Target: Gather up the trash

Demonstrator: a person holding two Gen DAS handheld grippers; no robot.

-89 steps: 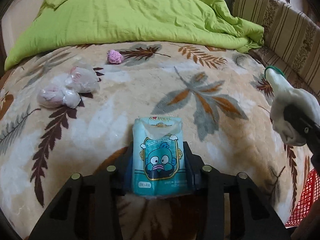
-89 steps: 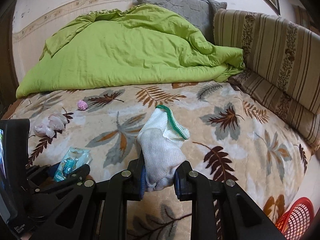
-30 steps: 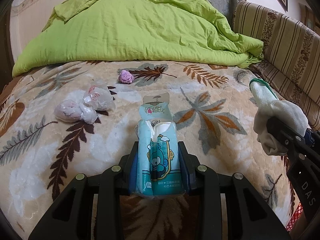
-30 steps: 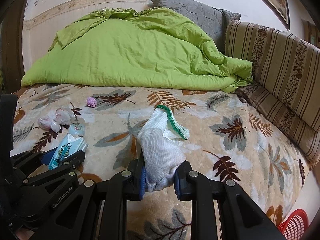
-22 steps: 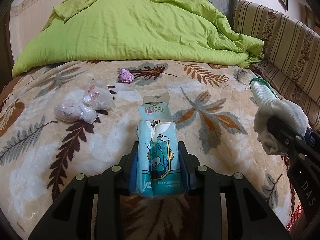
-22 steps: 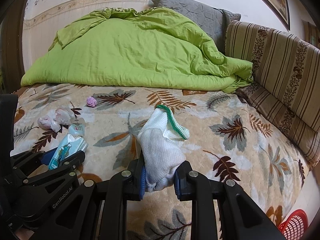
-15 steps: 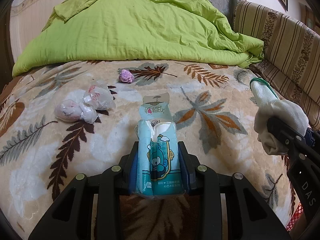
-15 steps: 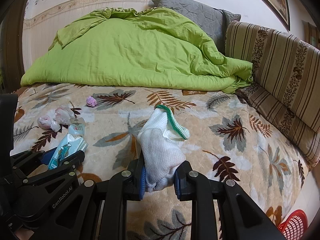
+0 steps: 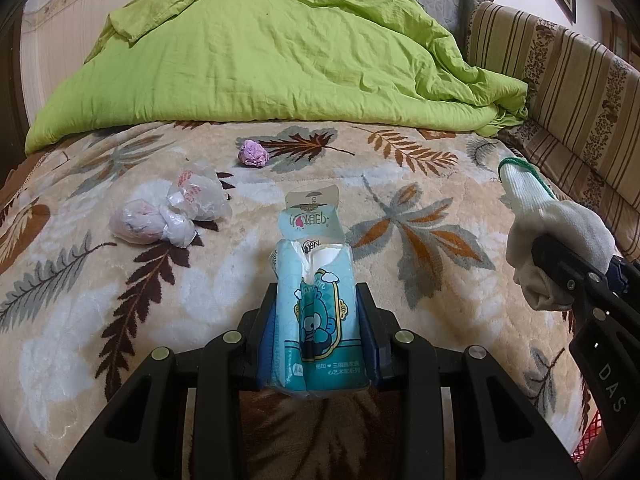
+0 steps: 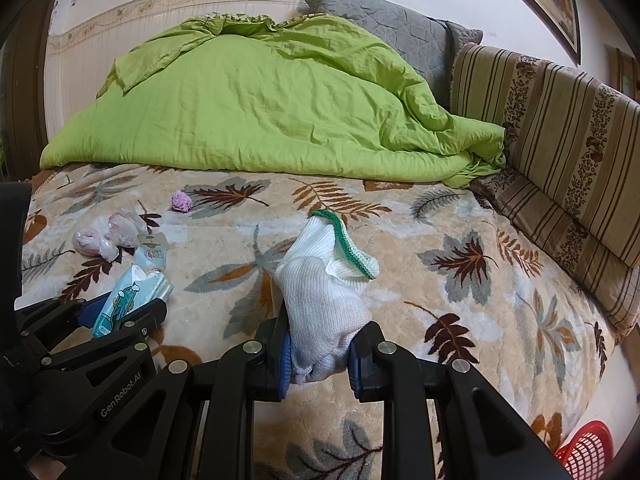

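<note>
Left gripper (image 9: 316, 336): its fingers (image 9: 267, 340) are clamping a torn teal tissue packet (image 9: 314, 292) by its lower half; the packet is standing upright between the blue pads, its opened flap pointing away from the camera. In the right wrist view the same gripper (image 10: 120, 314) is showing at lower left, the packet (image 10: 132, 296) leaning out of it above the bed.

Right gripper (image 10: 320, 354): its fingers (image 10: 362, 356) are pinching a white knitted glove (image 10: 324, 296) with a green cuff; the cuff end is sticking up and flopping to the right. In the left wrist view this gripper (image 9: 560, 272) is sitting at the right edge, the glove (image 9: 556, 236) bunching around its tip.

Bed blanket (image 9: 400, 184): beige plush with a leaf pattern, lying under both grippers.

Loose trash lying on the blanket:
- a knotted clear plastic bag bundle (image 9: 168, 216), resting left of the packet and well apart from it; also showing in the right wrist view (image 10: 108, 236).
- a crumpled purple wad (image 9: 253, 153), sitting farther back, near the quilt's edge; also showing (image 10: 182, 201).

Green quilt (image 9: 272, 52): heaped across the back of the bed.
Grey pillow (image 10: 384, 28): leaning behind the quilt.
Striped cushions (image 10: 560, 128): lining the right side.
Red basket (image 10: 584, 456): peeking in at the lower right corner, off the bed's edge.
</note>
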